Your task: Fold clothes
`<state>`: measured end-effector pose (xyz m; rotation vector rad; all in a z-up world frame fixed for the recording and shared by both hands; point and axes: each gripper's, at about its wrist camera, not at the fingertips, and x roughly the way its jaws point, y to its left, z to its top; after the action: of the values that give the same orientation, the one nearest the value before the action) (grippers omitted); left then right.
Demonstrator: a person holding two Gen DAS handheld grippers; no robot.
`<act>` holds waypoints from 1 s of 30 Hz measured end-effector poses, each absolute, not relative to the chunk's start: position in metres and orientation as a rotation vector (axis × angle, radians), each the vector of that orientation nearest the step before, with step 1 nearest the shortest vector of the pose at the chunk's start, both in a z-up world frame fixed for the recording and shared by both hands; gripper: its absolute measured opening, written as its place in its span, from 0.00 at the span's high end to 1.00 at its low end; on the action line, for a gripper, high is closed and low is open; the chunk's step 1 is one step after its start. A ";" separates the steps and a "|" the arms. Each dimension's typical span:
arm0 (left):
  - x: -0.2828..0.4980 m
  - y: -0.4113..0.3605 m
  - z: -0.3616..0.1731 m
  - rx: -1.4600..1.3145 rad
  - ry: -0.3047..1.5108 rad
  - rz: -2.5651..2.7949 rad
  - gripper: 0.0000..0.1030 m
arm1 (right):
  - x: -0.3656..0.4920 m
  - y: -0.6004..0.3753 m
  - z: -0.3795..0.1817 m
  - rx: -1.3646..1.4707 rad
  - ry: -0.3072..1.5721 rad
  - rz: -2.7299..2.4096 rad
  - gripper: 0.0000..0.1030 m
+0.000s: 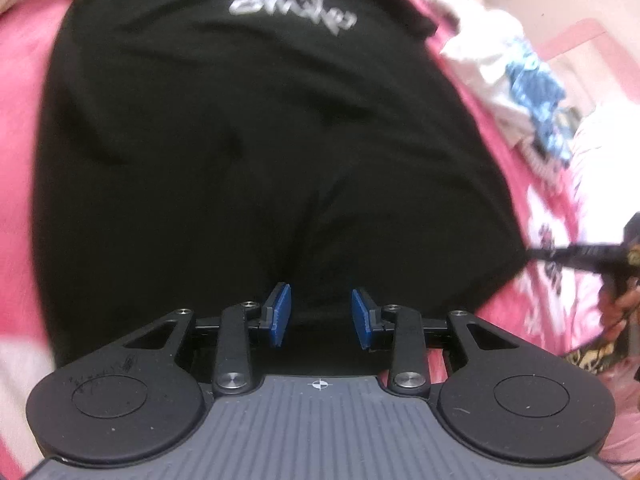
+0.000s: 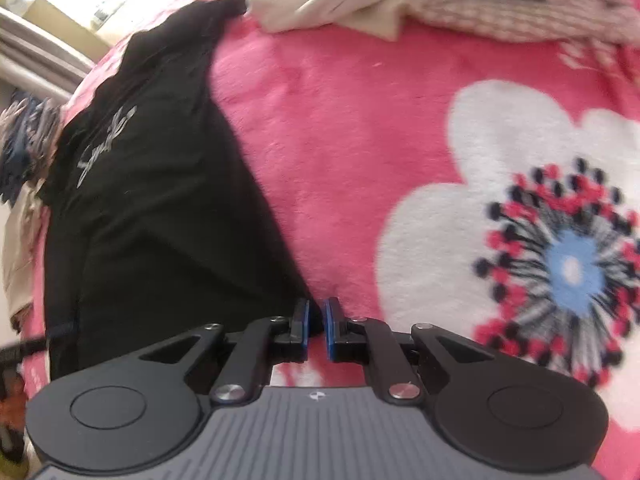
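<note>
Starting a fold on the black shirt (image 1: 240, 140), by the look of it: spreading flat and print side up across the pink flowered blanket (image 2: 360, 120) of a bed, hem end lying nearest both cameras, silver lettering (image 1: 280, 4) sitting at the far end. Hovering over the middle of the hem with the left tool (image 1: 320, 320), blue pads standing plainly apart and pinching nothing, dark cloth showing beneath and between them. Pointing the right tool (image 2: 316, 324) down at the shirt's near right corner, pads drawn almost together with only a thin slit showing; not being able to tell whether the corner's edge is caught in that slit or lying just beside the left-hand pad. Judging the next move as calling for a sure hold on the hem at two points: closing the left tool on the cloth under it, confirming the right-hand pinch, then lifting both evenly and carrying the hem toward the collar without dragging the blanket's pile along. Seeing no basket, box or drawer in either view; other clothes lying loose instead, a cream and knitted heap (image 2: 340, 0) beyond the shirt and a white and blue bundle (image 1: 520, 72) off to the right.
</note>
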<state>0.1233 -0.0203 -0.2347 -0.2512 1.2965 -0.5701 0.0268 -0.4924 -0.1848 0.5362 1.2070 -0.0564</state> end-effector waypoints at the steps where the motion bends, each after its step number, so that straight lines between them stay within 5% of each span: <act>1: 0.119 -0.020 -0.233 -0.249 1.315 -0.560 0.67 | 0.025 -0.489 -0.178 0.519 1.182 -0.053 0.91; 5: 0.104 -0.027 -0.228 -0.189 1.346 -0.493 0.67 | 0.019 -0.459 -0.158 0.453 1.058 0.086 0.88; 11: 0.093 -0.032 -0.207 -0.149 1.367 -0.372 0.67 | -0.004 -0.433 -0.194 0.387 1.126 0.128 0.84; 19: 0.115 -0.018 -0.152 -0.166 1.208 -0.212 0.65 | -0.032 -0.471 -0.164 0.548 1.007 0.112 0.80; 30: 0.212 0.004 -0.166 -0.261 0.934 -0.086 0.64 | 0.146 -0.427 -0.103 0.317 0.789 0.269 0.72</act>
<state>0.2117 0.0039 -0.1657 -0.2615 0.9344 -0.0862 0.1462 -0.4275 -0.1034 0.3166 0.7888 0.2692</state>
